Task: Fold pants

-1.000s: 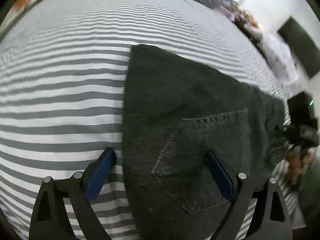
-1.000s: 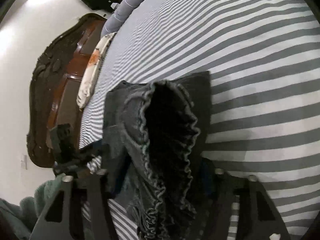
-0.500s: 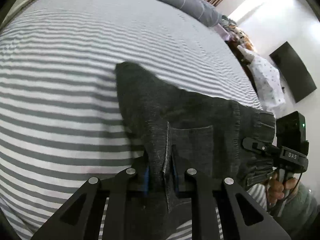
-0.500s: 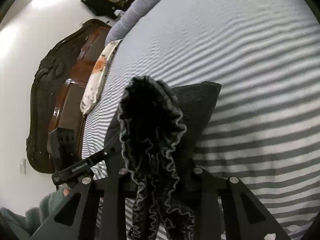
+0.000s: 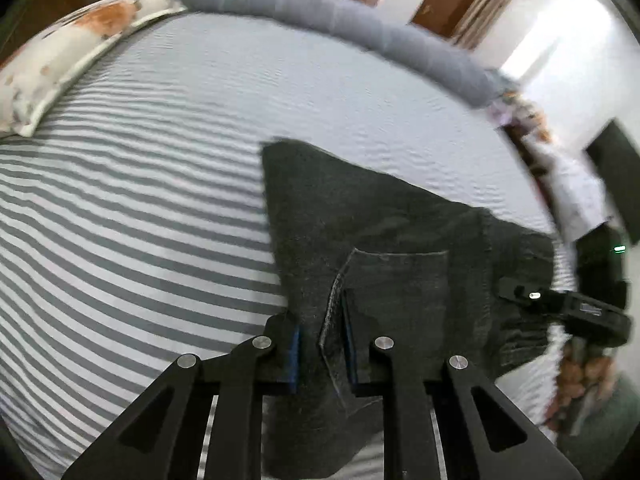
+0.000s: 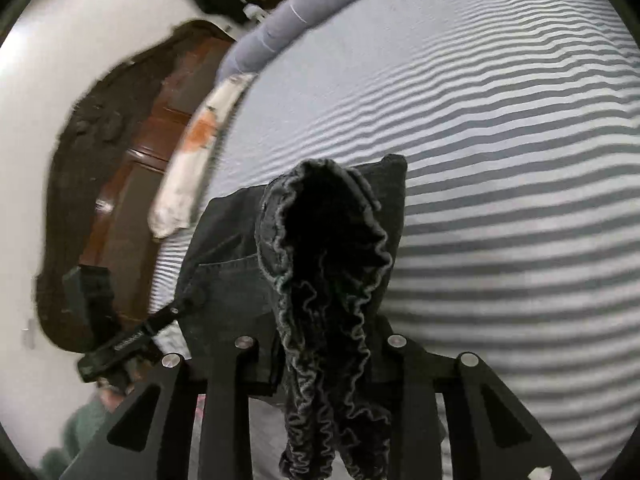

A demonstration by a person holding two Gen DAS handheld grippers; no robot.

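Both grippers (image 5: 322,354) (image 6: 324,360) shut on the pants (image 5: 380,232) and lifted them; keep both level over the bed (image 5: 140,200).

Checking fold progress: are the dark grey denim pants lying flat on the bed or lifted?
Partly lifted: both jaws pinch the dark grey denim pants, bunched waistband hanging; the far end rests on the striped bedsheet.

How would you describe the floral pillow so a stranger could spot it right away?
Start with the bed's grey-and-white striped sheet. At its head end, by the long grey bolster, lies the floral pillow. It alone is cream with orange-brown blotches; everything around it is grey, striped or dark.
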